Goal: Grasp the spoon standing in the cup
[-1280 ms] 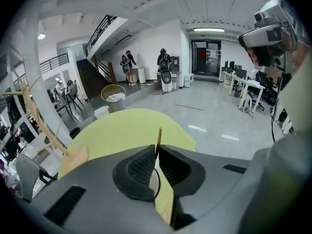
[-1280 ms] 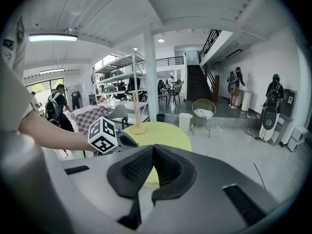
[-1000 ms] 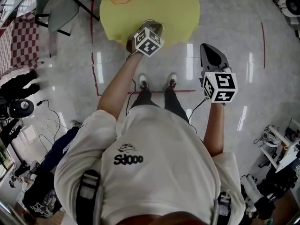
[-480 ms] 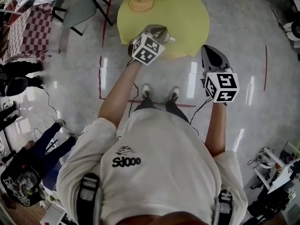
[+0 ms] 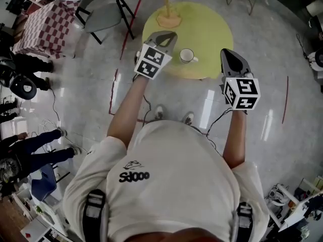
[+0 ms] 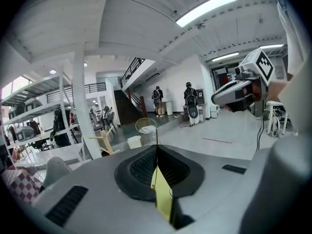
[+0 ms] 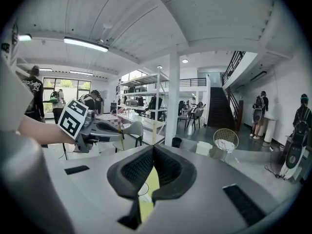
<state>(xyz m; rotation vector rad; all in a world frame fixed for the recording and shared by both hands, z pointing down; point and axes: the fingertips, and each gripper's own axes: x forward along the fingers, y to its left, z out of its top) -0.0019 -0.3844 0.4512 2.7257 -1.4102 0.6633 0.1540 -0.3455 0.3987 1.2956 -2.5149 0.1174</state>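
Observation:
A white cup (image 5: 187, 56) stands on the round yellow table (image 5: 212, 32), near its front edge. Whether a spoon stands in it is too small to tell. My left gripper (image 5: 164, 34) hovers over the table's left front part, just left of the cup, jaws together and empty. My right gripper (image 5: 228, 55) hangs at the table's right front edge, right of the cup, also shut on nothing. In the left gripper view the jaws (image 6: 157, 147) meet, with a strip of yellow table seen below them. The right gripper view shows its jaws (image 7: 153, 147) meeting too.
A wooden stand (image 5: 169, 18) sits at the table's far side. A grey chair (image 5: 101, 4) and a checkered table (image 5: 43, 21) stand to the left. People stand at the far left (image 5: 25, 84). Red tape lines (image 5: 115, 87) mark the glossy floor.
The table has slid lower in the head view and the cup has come into sight between the two grippers. Both grippers stay shut, now closer to the table.

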